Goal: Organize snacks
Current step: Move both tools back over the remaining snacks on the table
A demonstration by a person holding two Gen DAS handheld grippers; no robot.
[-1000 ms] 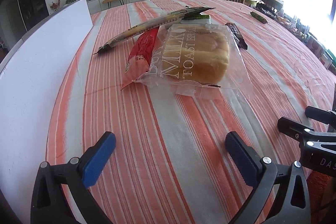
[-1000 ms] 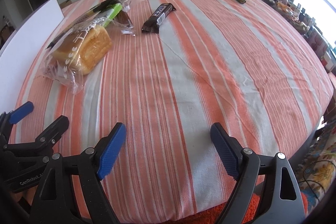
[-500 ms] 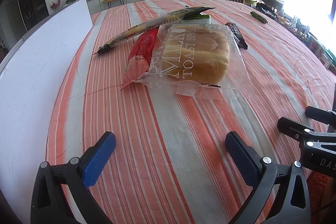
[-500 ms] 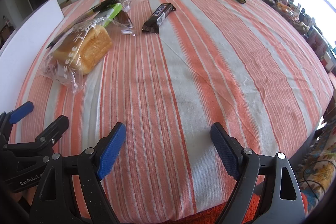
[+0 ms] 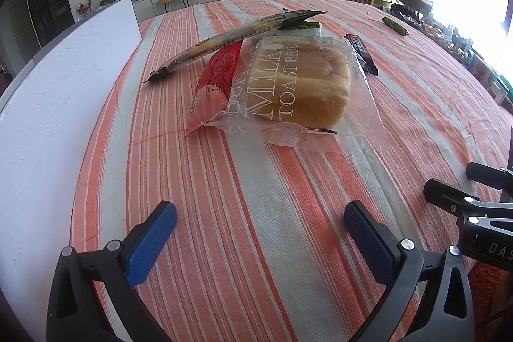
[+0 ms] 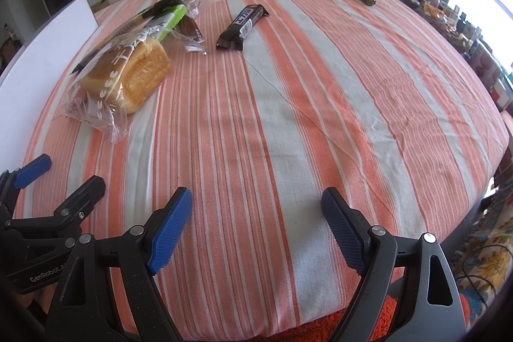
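left gripper (image 5: 259, 233) spread wide, empty, poised low for a reach | right gripper (image 6: 256, 226) likewise released, nothing held | clear-wrapped milk toast loaf (image 5: 298, 88) ahead of left fingers, piled on red packet (image 5: 214, 79) | dark chocolate bar (image 6: 242, 26) far ahead of right fingers | orange-striped tablecloth (image 6: 288, 124), living room behind

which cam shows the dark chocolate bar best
The right wrist view: the chocolate bar lies fully exposed, label up. In the left wrist view it sits partly hidden behind the bread bag.
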